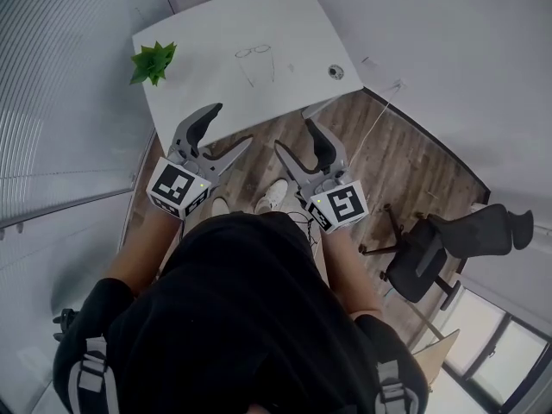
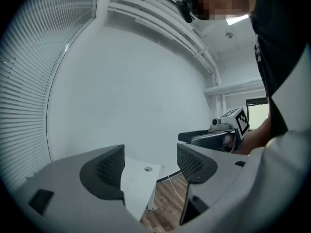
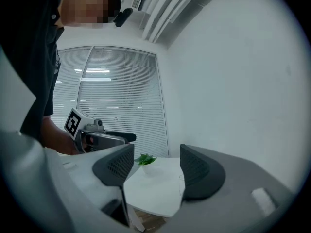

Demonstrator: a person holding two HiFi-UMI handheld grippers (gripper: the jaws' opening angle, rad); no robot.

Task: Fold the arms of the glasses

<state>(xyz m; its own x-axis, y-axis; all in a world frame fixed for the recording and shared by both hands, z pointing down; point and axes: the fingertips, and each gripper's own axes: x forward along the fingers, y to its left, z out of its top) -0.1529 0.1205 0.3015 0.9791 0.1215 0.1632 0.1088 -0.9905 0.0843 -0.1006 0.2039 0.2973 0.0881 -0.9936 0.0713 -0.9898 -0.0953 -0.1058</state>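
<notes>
**Table ahead of both sets of fingers**

Your left gripper and right gripper sit side by side at the near edge of the table. Well beyond their fingertips the glasses lie on it — plant further left, round fitting further right. The chair stands behind your right fingers.

we hold left gripper out front, jaws apart, nothing between | right gripper alongside, jaws apart, empty too | tips angled inward, near each other, not touching | left forearm, right forearm bare, tucked by torso | our grip probably behind the marker cubes, hidden
</notes>
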